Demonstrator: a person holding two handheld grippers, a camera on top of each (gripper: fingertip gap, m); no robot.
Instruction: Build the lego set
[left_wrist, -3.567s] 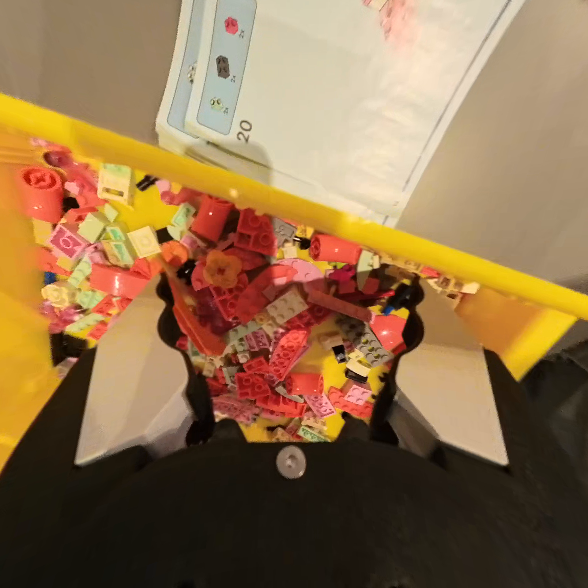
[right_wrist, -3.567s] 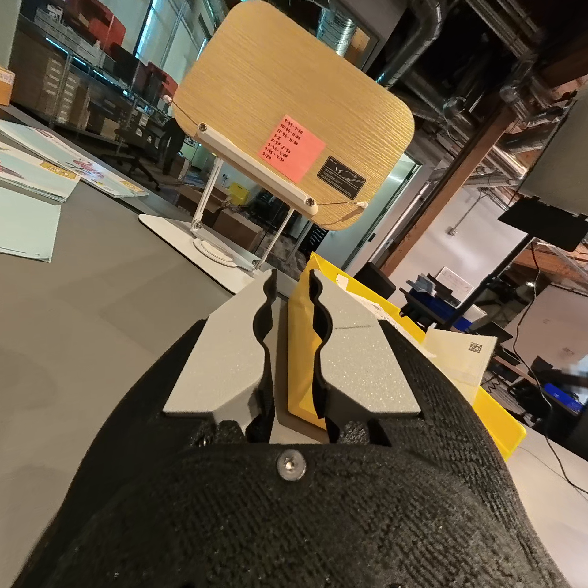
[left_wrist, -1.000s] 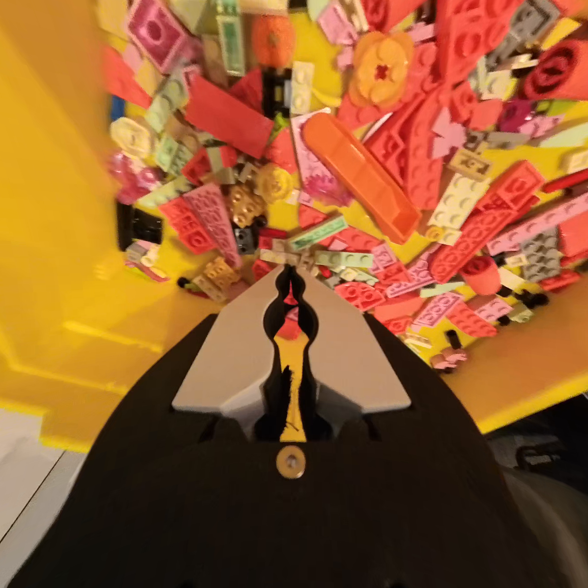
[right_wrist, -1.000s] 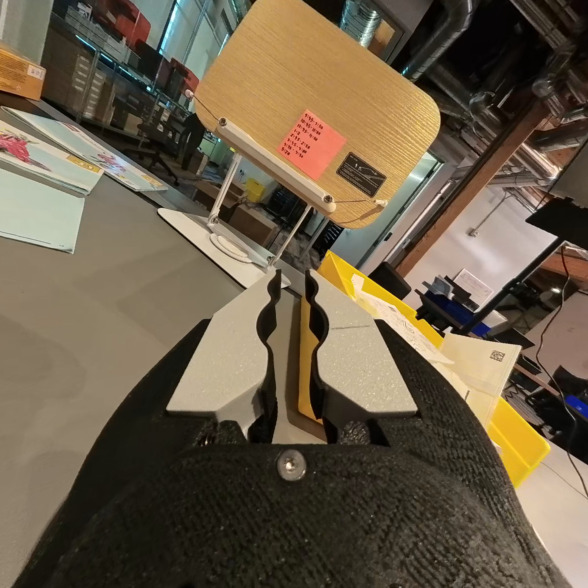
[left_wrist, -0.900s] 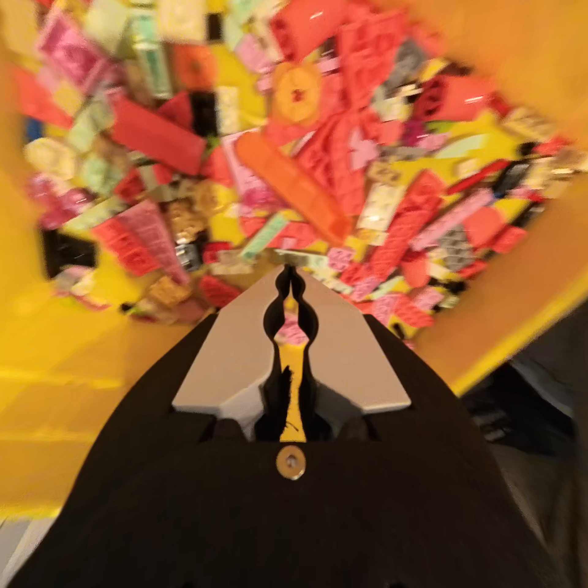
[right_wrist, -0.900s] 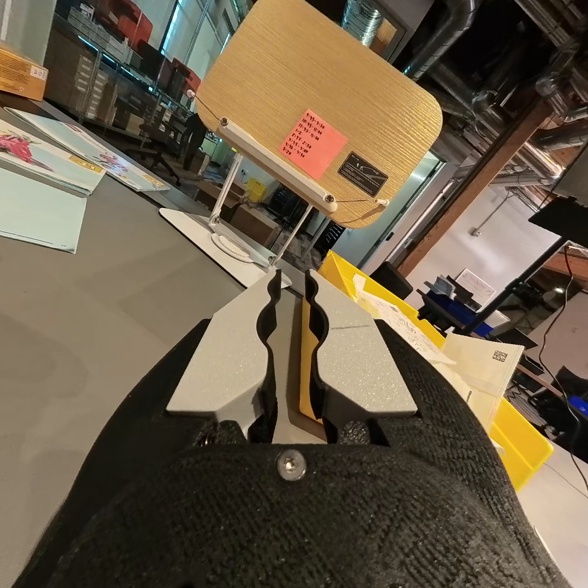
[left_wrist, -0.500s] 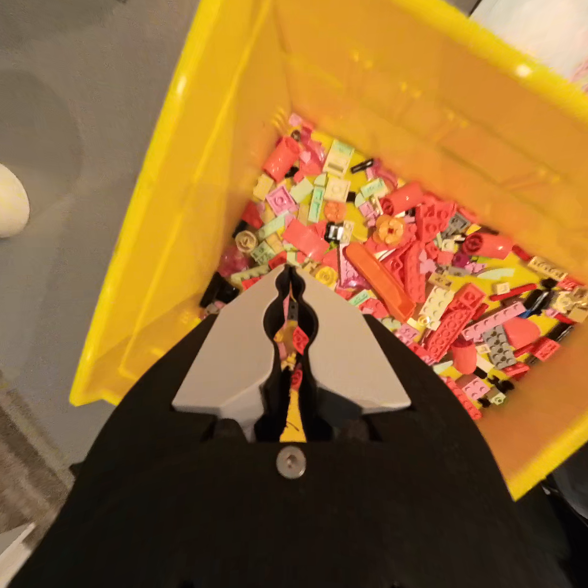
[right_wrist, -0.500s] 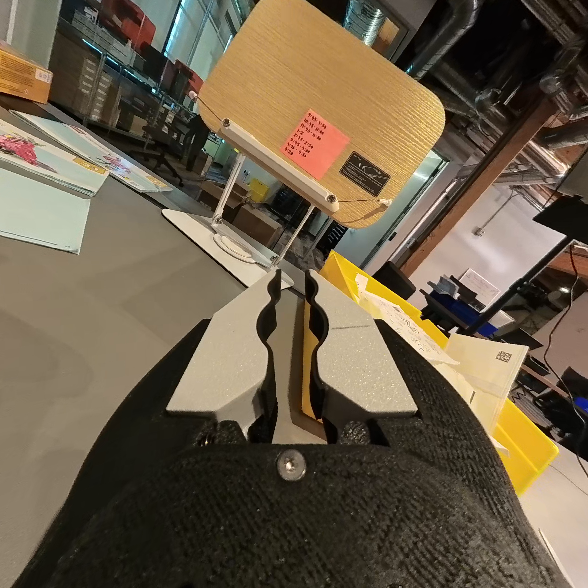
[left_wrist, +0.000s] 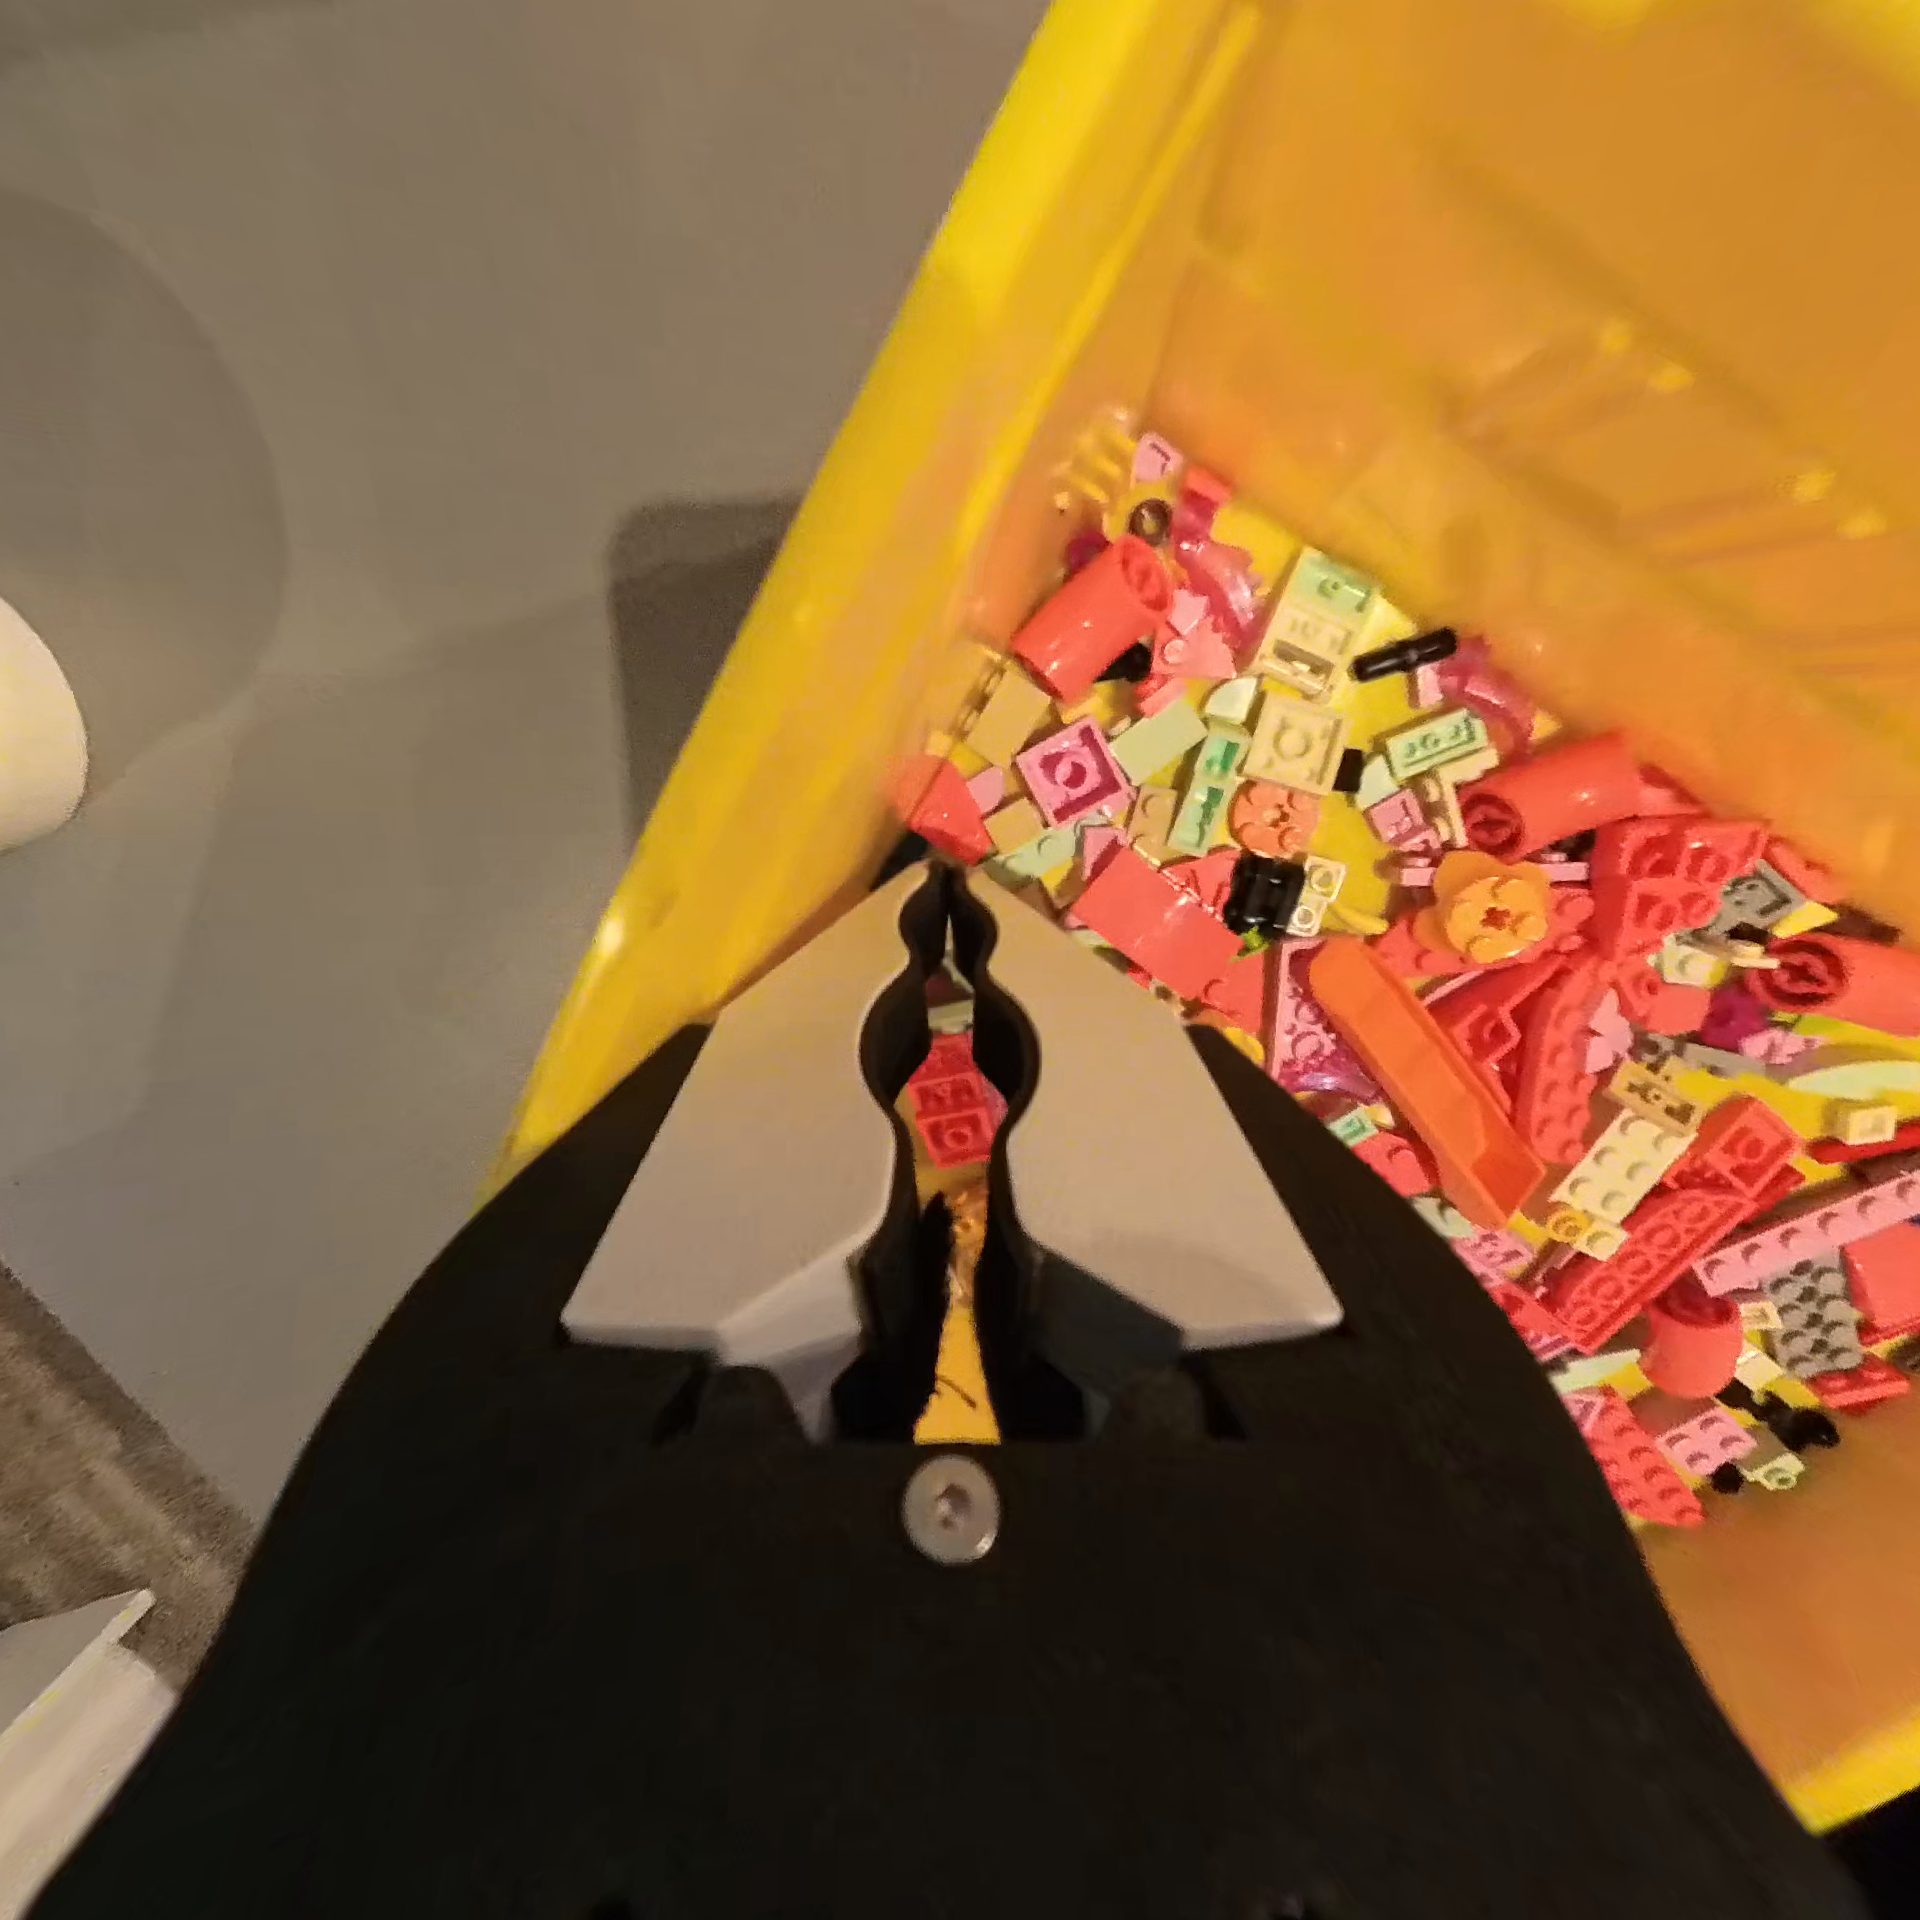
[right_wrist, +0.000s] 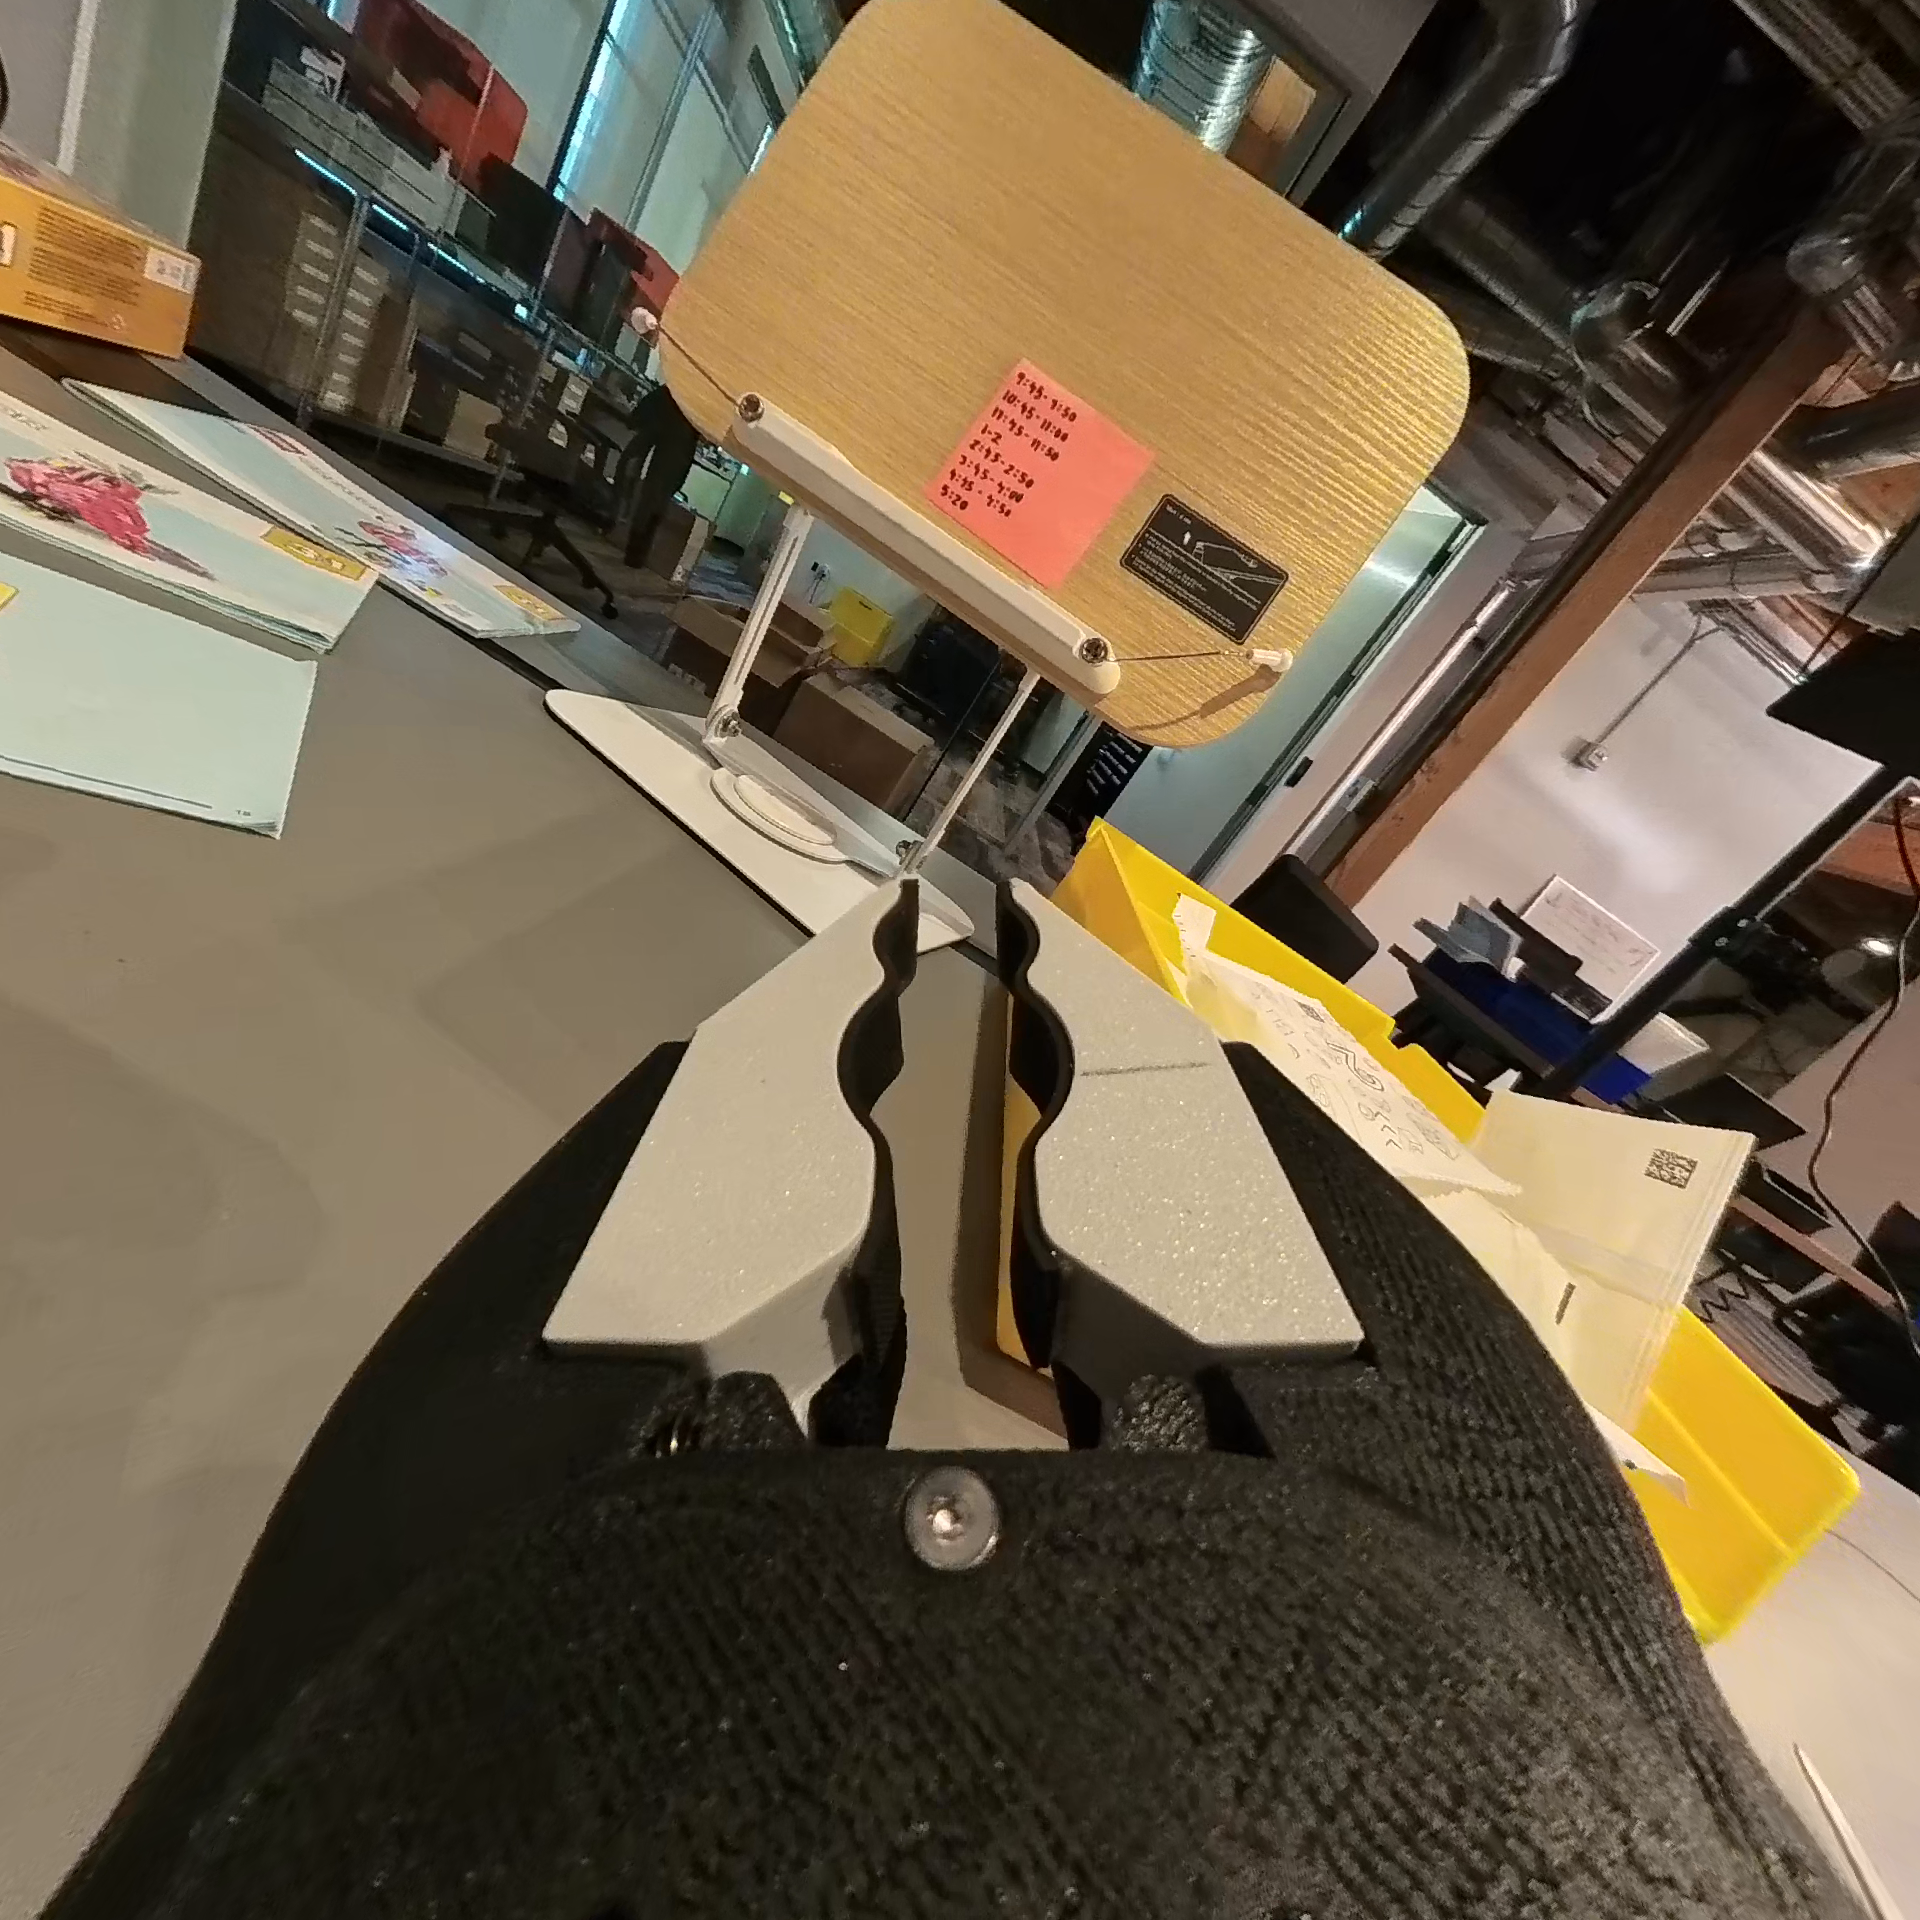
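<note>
A yellow bin (left_wrist: 790, 623) holds a heap of loose lego pieces (left_wrist: 1455, 987), mostly red, pink, pale green and tan, with a long orange piece (left_wrist: 1423, 1081) among them. My left gripper (left_wrist: 945, 883) is shut, raised over the bin's left wall. A small red studded brick (left_wrist: 951, 1101) shows in the gap between its fingers and appears held there. My right gripper (right_wrist: 956, 894) hovers low over the grey table (right_wrist: 312, 1039), its fingers a narrow gap apart with nothing between them.
A wooden book stand (right_wrist: 1039, 312) on a white base stands ahead of the right gripper. Instruction booklets (right_wrist: 156, 540) lie at the left, an orange box (right_wrist: 83, 281) behind them. A second yellow bin (right_wrist: 1714, 1455) with paper bags (right_wrist: 1558, 1195) sits right. A white object (left_wrist: 31, 748) lies left of the brick bin. There is about 65 centimeters between the tips of the two grippers.
The left gripper went from open above the pile to shut down among the bricks, then drew back up toward the bin's left wall with the red brick. The right gripper barely moved.
</note>
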